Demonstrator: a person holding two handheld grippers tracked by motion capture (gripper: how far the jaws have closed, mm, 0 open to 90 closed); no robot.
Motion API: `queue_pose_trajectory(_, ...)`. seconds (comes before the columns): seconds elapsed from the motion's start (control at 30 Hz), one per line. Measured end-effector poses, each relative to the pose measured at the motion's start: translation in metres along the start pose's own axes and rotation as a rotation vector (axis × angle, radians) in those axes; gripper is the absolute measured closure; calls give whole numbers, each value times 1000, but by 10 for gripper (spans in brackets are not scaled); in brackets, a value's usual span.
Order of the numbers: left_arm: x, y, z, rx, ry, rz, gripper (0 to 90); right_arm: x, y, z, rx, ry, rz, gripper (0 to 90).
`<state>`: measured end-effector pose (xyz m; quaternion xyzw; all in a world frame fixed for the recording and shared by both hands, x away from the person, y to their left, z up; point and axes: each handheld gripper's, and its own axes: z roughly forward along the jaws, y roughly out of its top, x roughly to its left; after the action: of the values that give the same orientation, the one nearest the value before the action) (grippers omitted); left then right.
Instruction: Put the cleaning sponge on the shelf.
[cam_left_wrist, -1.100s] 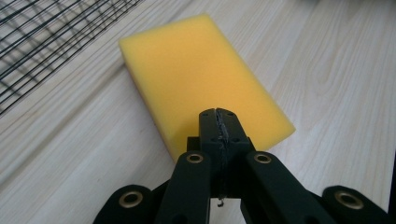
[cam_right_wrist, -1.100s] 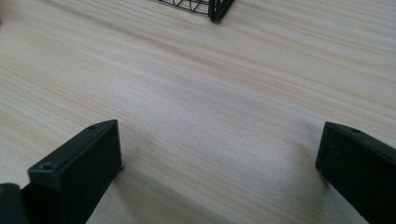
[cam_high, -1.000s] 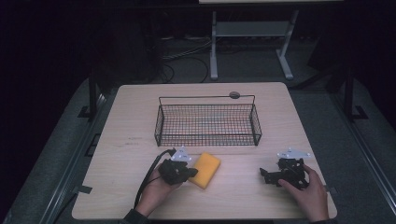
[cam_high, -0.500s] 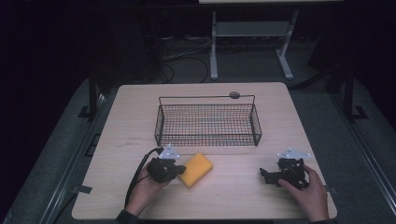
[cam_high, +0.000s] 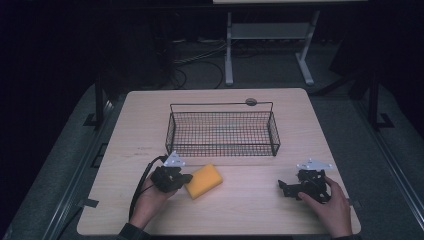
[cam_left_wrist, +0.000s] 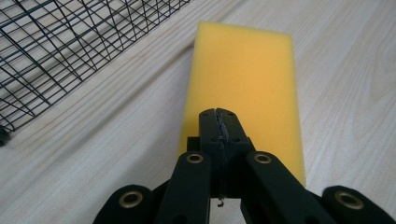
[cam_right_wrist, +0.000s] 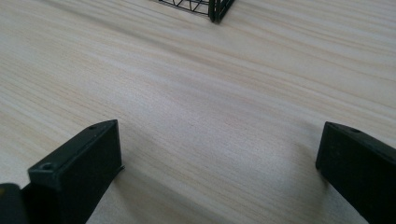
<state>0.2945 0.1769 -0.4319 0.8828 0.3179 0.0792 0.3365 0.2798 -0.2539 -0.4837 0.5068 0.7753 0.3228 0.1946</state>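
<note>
Yellow sponge (cam_high: 204, 181) lies flat on the worktop (cam_high: 150, 135), at six o'clock of the basket (cam_high: 222, 131), not yet in it. My left gripper (cam_high: 186, 177) has its jaws together at the sponge's near end, gripping nothing; lifting remains. Its long axis runs from eight to two o'clock. Right gripper (cam_high: 283, 187) rests, jaws wide apart.

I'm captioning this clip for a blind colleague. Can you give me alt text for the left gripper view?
The left gripper, its two black jaws closed tight together, sits over the near end of a yellow sponge that lies flat on a light wooden table. The corner of a black wire basket stands on the table at upper left, apart from the sponge.
</note>
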Motion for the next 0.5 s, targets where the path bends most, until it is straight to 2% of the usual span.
queue_pose_trajectory(0.1, 1, 1, -1, 6, -8, -5, 893, 0, 0, 0, 0, 0, 0, 0)
queue_pose_trajectory(0.3, -2, 5, -3, 23, -23, 8, 809, 0, 0, 0, 0, 0, 0, 0)
queue_pose_trajectory(0.4, -5, 11, -5, 43, -47, 12, 690, 0, 0, 0, 0, 0, 0, 0)
queue_pose_trajectory(0.5, -7, 15, -5, 69, -50, 17, 583, 0, 0, 0, 0, 0, 0, 0)
